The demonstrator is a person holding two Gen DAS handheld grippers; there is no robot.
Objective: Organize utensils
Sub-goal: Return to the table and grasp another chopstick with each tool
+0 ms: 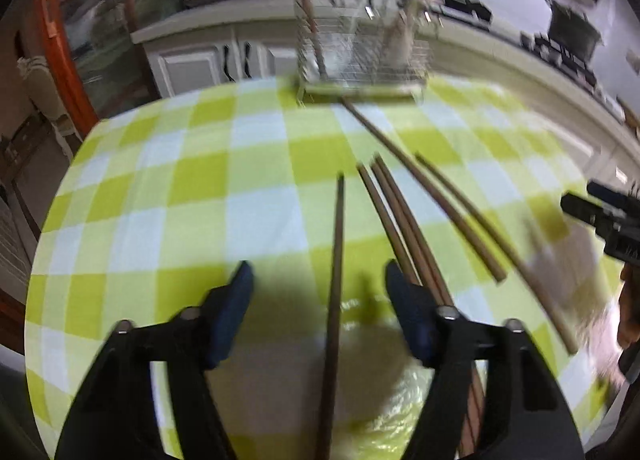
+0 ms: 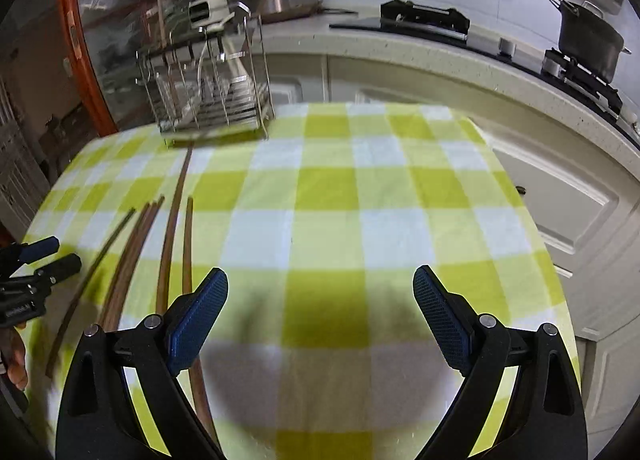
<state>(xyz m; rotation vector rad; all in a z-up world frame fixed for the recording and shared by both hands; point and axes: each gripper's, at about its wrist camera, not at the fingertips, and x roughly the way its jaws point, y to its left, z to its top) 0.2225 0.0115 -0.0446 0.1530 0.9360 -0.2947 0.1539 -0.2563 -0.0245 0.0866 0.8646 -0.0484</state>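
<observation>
Six brown chopsticks lie loose on the green-and-white checked tablecloth (image 2: pixel 328 180), so most of the sorting, by my judgement, is left to do. In the left wrist view a single chopstick (image 1: pixel 336 280) runs lengthwise between the fingers of the left gripper (image 1: pixel 320 292); the jaws stand partly apart and neither blue pad visibly presses on it, so it reads as straddled, not gripped. Just to its right a tight bundle of three chopsticks (image 1: pixel 400 220) passes under the right-hand finger, and beyond that lie a long chopstick (image 1: pixel 404 164) reaching up to the foot of the rack and a shorter one (image 1: pixel 460 216) beside it. The wire utensil rack (image 2: pixel 212 88) stands at the far edge of the table, and at least one stick (image 2: pixel 161 12) already stands upright in it, which suggests some part of the job is done; blur hides what else it holds. The right gripper (image 2: pixel 320 300) hangs wide open over bare cloth with nothing between its pads, the two nearest chopsticks (image 2: pixel 176 240) just off its left finger. Behind the table, a kitchen counter (image 2: pixel 400 56) carries a black pot (image 2: pixel 588 40) on a stove.
</observation>
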